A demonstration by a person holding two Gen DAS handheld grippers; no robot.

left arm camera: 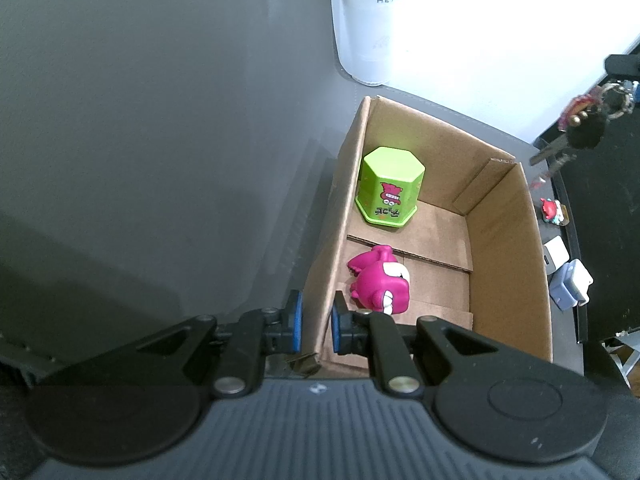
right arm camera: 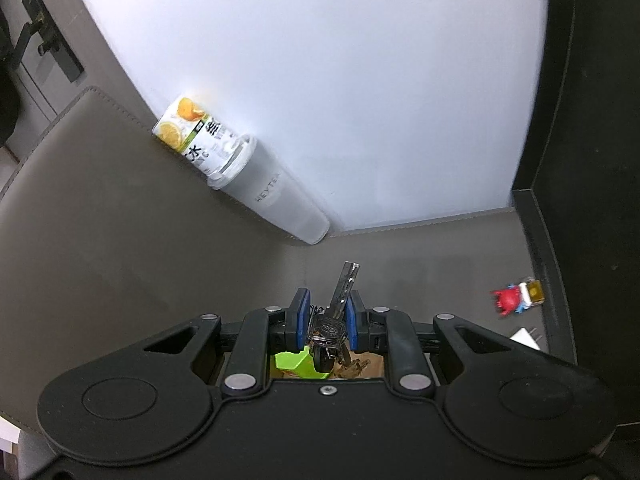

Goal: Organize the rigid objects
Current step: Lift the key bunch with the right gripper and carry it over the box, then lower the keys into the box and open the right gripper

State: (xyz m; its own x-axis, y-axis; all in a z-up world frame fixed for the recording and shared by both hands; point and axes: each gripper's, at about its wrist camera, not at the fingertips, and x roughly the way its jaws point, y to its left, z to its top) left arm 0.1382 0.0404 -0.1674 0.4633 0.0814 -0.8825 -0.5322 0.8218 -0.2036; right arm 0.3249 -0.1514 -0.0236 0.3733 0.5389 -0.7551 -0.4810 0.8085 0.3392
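Note:
A cardboard box (left arm camera: 508, 240) stands on the grey mat. Inside it are a green hexagonal container (left arm camera: 390, 186) and a magenta toy figure (left arm camera: 380, 280). My left gripper (left arm camera: 316, 324) is shut on the box's left wall near its front corner. My right gripper (right arm camera: 327, 320) is shut on a bunch of keys (right arm camera: 338, 304), one key pointing up and forward. In the left wrist view the keys (left arm camera: 576, 132) hang in the air above and to the right of the box. The green container (right arm camera: 294, 362) shows below the right gripper.
A frosted cup (left arm camera: 366, 20) stands at the wall behind the box; in the right wrist view it (right arm camera: 276, 198) lies beside an orange-labelled can (right arm camera: 192, 130). A red crab toy (right arm camera: 512, 300), a white charger (left arm camera: 556, 254) and a pale blue item (left arm camera: 570, 284) lie right of the box.

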